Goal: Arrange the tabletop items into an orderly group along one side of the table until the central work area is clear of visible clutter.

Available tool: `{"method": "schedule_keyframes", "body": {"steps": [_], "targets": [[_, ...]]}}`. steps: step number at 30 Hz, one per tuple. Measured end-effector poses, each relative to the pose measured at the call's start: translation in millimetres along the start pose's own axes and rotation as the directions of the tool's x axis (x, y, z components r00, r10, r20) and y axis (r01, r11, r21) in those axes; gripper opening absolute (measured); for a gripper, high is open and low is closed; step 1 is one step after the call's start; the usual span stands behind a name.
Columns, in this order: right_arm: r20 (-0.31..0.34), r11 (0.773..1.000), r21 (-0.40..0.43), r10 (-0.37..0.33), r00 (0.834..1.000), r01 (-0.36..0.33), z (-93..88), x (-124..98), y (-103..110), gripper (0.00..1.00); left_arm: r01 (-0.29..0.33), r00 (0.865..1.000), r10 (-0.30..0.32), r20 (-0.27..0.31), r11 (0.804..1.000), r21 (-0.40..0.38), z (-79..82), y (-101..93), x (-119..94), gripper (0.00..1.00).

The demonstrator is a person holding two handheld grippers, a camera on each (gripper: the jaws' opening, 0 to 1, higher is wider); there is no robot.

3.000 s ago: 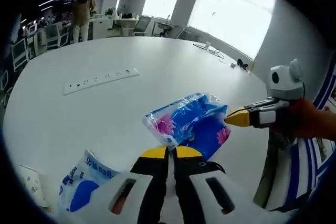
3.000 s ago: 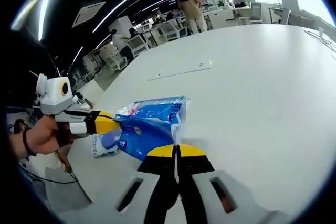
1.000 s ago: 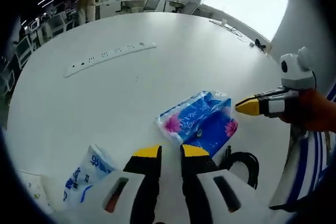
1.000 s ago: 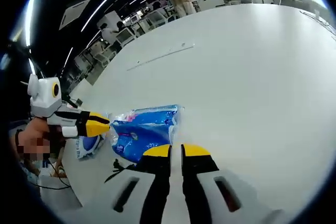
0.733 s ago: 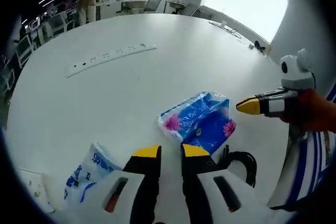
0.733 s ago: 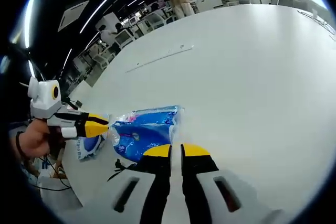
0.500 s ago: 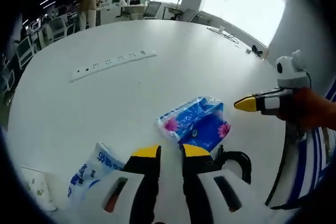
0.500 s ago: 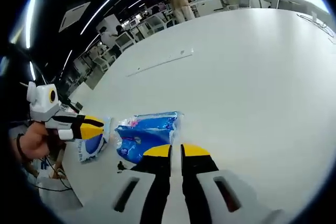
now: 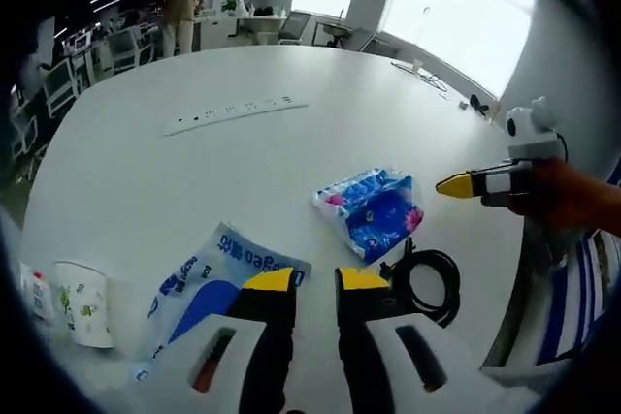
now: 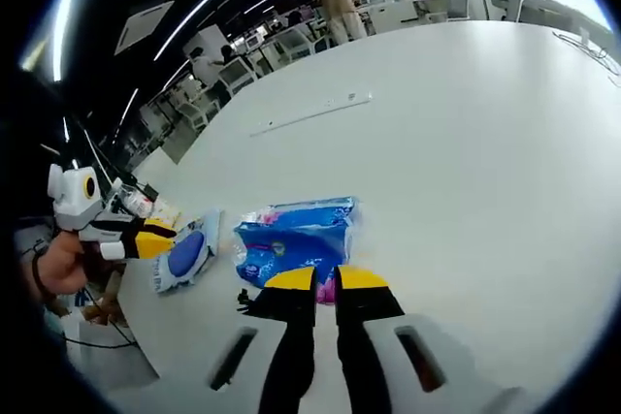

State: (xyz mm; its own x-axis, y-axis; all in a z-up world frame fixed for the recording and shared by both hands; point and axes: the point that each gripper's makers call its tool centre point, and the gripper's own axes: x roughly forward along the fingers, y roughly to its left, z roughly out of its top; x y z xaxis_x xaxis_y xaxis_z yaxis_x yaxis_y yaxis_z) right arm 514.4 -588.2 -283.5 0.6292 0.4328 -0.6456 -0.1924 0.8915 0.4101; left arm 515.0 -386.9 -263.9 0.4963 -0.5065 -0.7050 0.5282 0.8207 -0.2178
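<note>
A blue tissue pack (image 9: 371, 212) with pink flowers lies on the white table (image 9: 194, 181), also seen as the tissue pack (image 10: 296, 237). A flat blue-and-white pouch (image 9: 218, 286) lies just ahead of my left gripper (image 9: 315, 280), whose jaws stand a little apart with nothing between them. My right gripper (image 10: 325, 280) hovers at the near edge of the tissue pack, jaws narrowly apart and empty. A black cable coil (image 9: 427, 283) rests beside the pack. The right gripper (image 9: 464, 184) enters from the right; the left gripper (image 10: 150, 238) enters from the left over the pouch (image 10: 184, 254).
A paper cup (image 9: 82, 288) stands at the near left by a small red-and-white item (image 9: 34, 288). A long white power strip (image 9: 233, 115) lies farther out on the table. Desks, chairs and a standing person (image 10: 340, 2) are beyond the far edge.
Three seconds ago both grippers were shut on the tissue pack; they have let go and drawn back. The pack now lies free, and the cup and cable have come into view.
</note>
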Motion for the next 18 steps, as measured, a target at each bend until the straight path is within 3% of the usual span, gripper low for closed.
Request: {"method": "schedule_keyframes", "body": {"steps": [10,18], "targets": [[0.0,0.999,-0.025,0.036,0.999,-0.036,4.6,10,35,0.04,-0.046,0.999,0.047,0.021,0.998,-0.035,-13.5,27.1,-33,0.13],[-0.018,0.996,-0.053,0.067,0.998,-0.068,-2.4,17,60,0.04,-0.081,0.996,0.084,0.035,0.994,-0.075,-30.2,47.2,-58,0.12]]}}
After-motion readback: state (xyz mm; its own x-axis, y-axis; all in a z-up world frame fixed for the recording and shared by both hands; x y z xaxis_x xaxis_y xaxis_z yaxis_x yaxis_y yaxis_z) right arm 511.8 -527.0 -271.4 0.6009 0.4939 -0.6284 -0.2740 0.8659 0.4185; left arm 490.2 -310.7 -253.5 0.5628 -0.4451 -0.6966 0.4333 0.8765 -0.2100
